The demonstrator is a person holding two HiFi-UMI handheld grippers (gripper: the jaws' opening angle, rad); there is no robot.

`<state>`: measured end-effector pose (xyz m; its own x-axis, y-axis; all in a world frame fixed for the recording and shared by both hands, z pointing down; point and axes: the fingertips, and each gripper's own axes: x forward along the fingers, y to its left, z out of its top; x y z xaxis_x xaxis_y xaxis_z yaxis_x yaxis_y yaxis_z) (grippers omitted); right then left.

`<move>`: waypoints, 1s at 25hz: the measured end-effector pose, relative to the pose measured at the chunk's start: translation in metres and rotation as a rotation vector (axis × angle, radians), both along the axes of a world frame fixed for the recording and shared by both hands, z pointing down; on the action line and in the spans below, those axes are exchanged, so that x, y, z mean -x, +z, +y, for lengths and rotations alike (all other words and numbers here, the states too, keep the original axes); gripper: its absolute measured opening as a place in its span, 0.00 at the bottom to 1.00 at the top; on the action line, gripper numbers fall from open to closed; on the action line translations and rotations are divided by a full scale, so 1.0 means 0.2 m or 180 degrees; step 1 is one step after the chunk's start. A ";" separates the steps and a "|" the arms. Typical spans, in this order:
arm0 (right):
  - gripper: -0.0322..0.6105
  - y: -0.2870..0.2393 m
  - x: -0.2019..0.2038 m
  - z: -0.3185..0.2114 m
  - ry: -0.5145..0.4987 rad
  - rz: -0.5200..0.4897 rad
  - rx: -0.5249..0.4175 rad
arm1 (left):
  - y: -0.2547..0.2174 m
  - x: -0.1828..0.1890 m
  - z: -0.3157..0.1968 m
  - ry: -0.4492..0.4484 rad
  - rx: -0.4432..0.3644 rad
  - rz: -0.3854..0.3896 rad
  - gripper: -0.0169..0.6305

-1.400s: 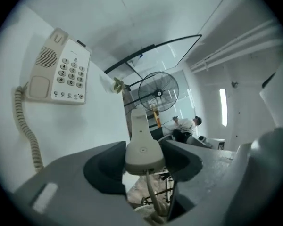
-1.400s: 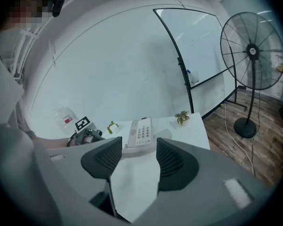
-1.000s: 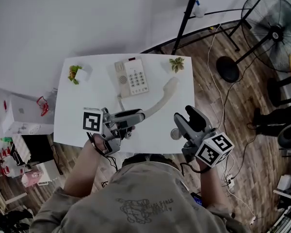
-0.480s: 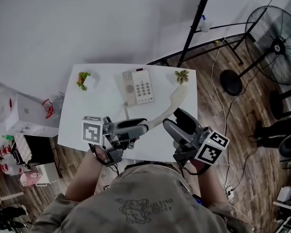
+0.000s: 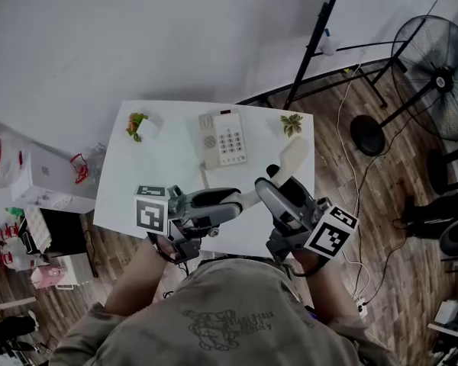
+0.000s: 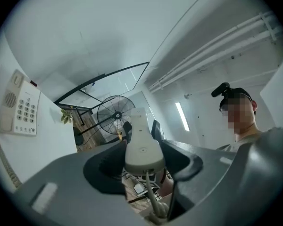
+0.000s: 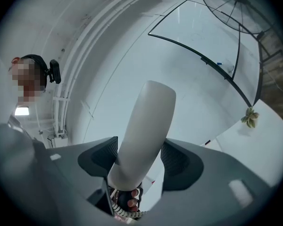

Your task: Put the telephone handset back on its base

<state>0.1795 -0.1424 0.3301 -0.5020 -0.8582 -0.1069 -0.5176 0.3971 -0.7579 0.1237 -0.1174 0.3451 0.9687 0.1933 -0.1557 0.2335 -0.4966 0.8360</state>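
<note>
The cream telephone base (image 5: pixel 224 138) with its keypad lies at the back middle of the white table (image 5: pixel 130 181); it also shows at the left in the left gripper view (image 6: pixel 20 109). The cream handset (image 5: pixel 293 157) is held above the table's front right, slanting up to the right. My left gripper (image 5: pixel 233 198) is shut on the handset's lower, corded end (image 6: pixel 142 149). My right gripper (image 5: pixel 272 183) is shut on the handset's middle (image 7: pixel 144 140). The cord (image 6: pixel 153 202) hangs from the held end.
Two small plant ornaments stand at the table's back corners, left (image 5: pixel 137 123) and right (image 5: pixel 292 123). A black stand pole (image 5: pixel 314 40) and a floor fan (image 5: pixel 441 65) are right of the table. Cables (image 5: pixel 351 181) lie on the wooden floor. Boxes (image 5: pixel 42 181) sit to the left.
My right gripper moved left from beside the handset and shut on its middle. The handset's far end rose off the table. The left gripper kept its hold.
</note>
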 end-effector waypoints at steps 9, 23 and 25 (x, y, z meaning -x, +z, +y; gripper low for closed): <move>0.45 0.00 -0.03 0.00 0.0139 0.0192 0.0113 | 0.04 0.06 -0.12 -0.0596 -0.0642 -0.0215 0.45; 0.43 0.07 0.04 -0.09 0.0291 0.1883 0.0266 | 0.22 0.53 -0.47 -0.2451 -0.2300 -0.2223 0.44; 0.43 0.10 0.05 -0.13 0.0283 0.1946 0.0321 | 0.22 0.57 -0.49 -0.2602 -0.2351 -0.2342 0.43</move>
